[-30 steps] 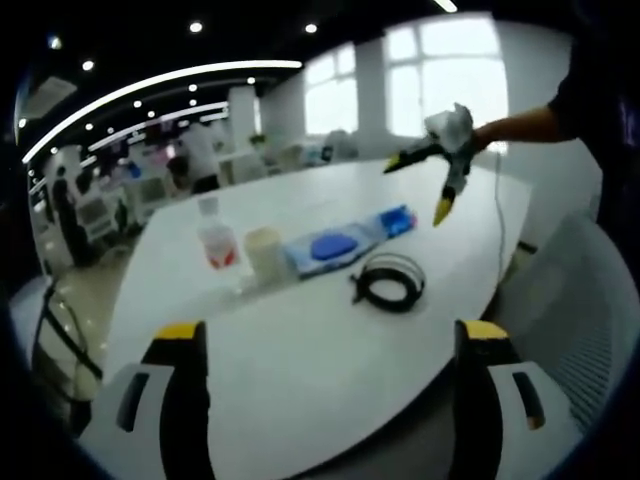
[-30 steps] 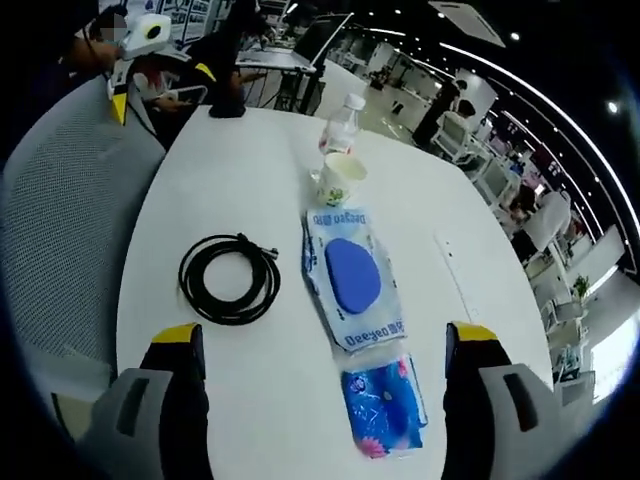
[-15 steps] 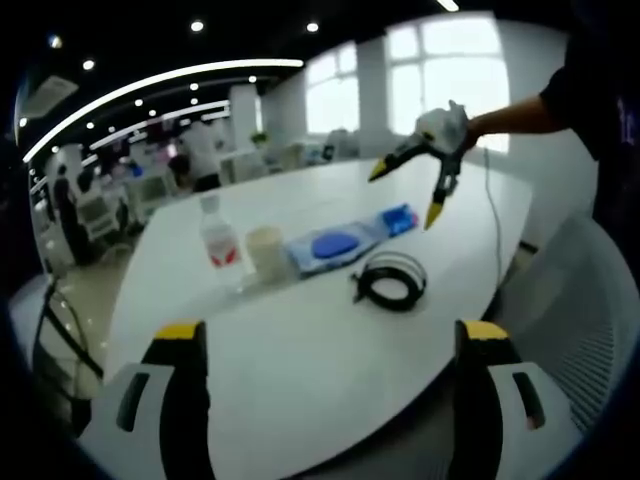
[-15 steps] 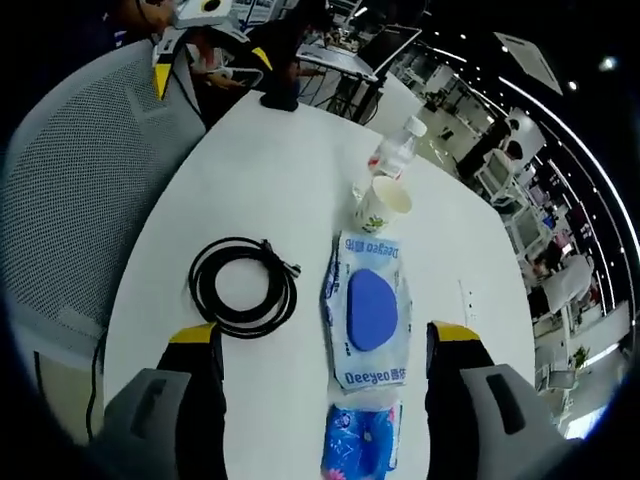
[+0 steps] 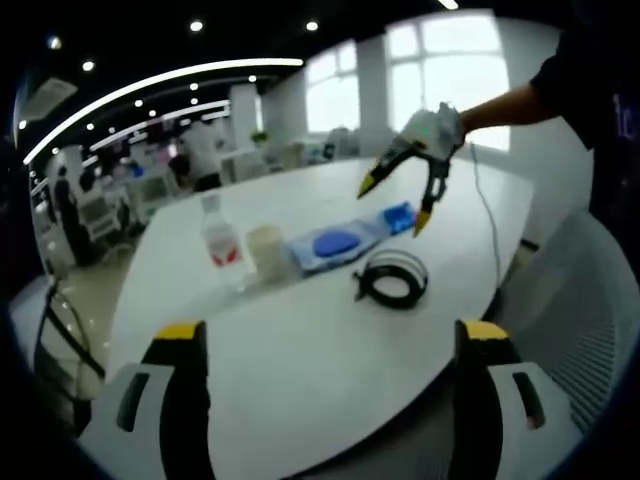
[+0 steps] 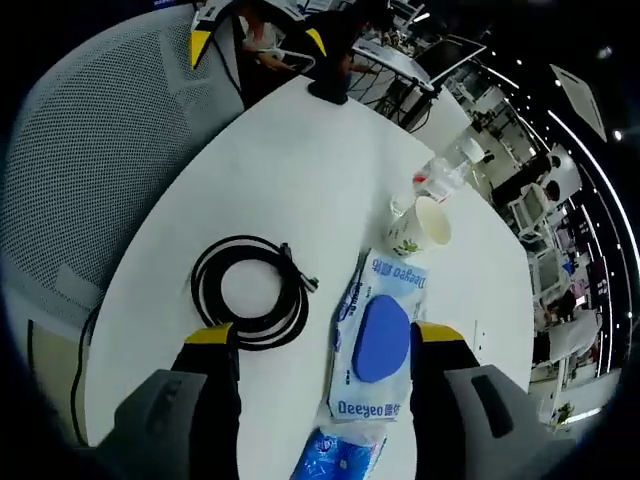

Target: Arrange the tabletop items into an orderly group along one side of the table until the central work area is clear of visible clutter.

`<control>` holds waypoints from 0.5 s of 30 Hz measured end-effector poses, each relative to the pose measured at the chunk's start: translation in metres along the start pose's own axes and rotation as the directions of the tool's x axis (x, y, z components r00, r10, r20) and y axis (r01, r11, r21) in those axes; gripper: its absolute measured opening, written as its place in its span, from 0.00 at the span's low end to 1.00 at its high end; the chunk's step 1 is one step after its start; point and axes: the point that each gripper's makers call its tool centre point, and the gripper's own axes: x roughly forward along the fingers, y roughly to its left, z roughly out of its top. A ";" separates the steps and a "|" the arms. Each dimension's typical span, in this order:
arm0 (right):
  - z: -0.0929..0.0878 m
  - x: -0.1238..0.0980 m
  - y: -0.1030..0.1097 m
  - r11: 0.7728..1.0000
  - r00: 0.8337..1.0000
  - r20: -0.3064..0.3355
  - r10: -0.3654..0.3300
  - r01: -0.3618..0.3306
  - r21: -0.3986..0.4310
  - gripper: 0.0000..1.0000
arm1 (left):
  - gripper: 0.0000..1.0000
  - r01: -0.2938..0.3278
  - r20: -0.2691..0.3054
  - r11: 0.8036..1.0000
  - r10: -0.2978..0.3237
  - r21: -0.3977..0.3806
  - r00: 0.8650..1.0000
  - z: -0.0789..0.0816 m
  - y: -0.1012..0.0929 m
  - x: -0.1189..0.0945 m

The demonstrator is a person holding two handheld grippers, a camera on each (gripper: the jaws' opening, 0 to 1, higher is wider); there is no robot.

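Right tool (image 5: 392, 203) hangs over the white surface (image 5: 300, 340) with its yellow-tipped jaws spread wide and nothing between them, seen from the left gripper view just above the far end of the wipes pack (image 5: 332, 245). In the right gripper view its own jaws (image 6: 322, 395) rise at either side, apart and empty, with the wipes pack (image 6: 378, 350) running between them. Left tool (image 5: 325, 395) is likewise released, jaws wide apart and bare, held over the near edge of the surface well short of the wipes pack; in the right gripper view it appears at the far end of the surface (image 6: 250, 40), beyond everything else.

Taking the wipes pack with its blue lid as the landmark: a coiled black cable (image 6: 250, 292) lies just beside it on the surface, not touching. At one short end of the pack sits a small blue tissue packet (image 6: 335, 455), touching or nearly so. At the other short end stands a paper cup (image 6: 422, 226), upright and close to the pack, and just past the cup a clear plastic bottle (image 6: 445, 172) with a red label. A grey mesh chair (image 6: 90, 170) stands off the surface's edge on the cable side.
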 end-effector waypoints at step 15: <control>0.013 0.028 0.008 0.992 0.997 -0.019 0.078 -0.079 -0.100 0.61 | 1.00 -0.006 0.005 1.000 0.006 -0.007 1.000 -0.001 0.002 -0.001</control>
